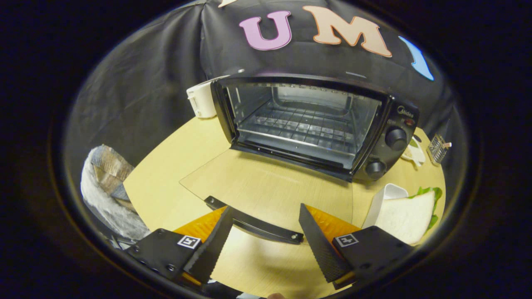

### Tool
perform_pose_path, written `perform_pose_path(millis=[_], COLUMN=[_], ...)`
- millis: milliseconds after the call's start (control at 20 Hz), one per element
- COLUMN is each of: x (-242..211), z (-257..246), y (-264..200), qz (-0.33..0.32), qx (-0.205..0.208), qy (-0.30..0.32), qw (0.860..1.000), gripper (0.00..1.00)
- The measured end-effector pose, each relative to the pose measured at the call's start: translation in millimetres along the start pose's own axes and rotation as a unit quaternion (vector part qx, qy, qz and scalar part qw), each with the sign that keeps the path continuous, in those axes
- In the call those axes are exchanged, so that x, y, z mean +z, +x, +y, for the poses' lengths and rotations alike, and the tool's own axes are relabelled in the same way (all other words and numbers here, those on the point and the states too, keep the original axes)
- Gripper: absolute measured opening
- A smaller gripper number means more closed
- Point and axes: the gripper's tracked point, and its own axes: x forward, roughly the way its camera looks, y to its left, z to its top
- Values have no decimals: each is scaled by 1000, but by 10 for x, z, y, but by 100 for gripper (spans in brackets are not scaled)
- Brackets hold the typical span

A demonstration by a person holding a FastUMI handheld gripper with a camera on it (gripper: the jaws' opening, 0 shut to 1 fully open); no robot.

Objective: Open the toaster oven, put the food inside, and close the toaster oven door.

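Observation:
A black toaster oven [390,124] stands on the wooden table with its glass door [266,187] folded down flat toward me. Inside, the wire rack [303,126] is bare. The door's black handle [253,224] lies just ahead of and between my fingers. My gripper [266,226] is open, with a wide gap between its fingers and nothing held. A sandwich of white bread with green lettuce [409,216] leans against a white dish [384,197], beside my right finger and in front of the oven's knobs.
A white appliance [199,99] stands behind the oven's left side. A small wire holder [438,147] and a white item [413,153] lie right of the oven. Off the table's left edge sits a grey fuzzy thing with brown cloth [104,178].

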Motion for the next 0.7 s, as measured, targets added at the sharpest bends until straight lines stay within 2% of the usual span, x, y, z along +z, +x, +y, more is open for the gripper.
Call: perform_pose_path(millis=[150, 350, 500, 700], x=[-153, -103, -21, 450], z=[5, -21, -40, -220], y=[70, 109, 74, -148], qz=[6, -17, -26, -86], qx=[10, 17, 32, 29], qy=[9, -21, -4, 18], qw=[1000, 999, 999, 996], gripper=[99, 99, 99, 99])
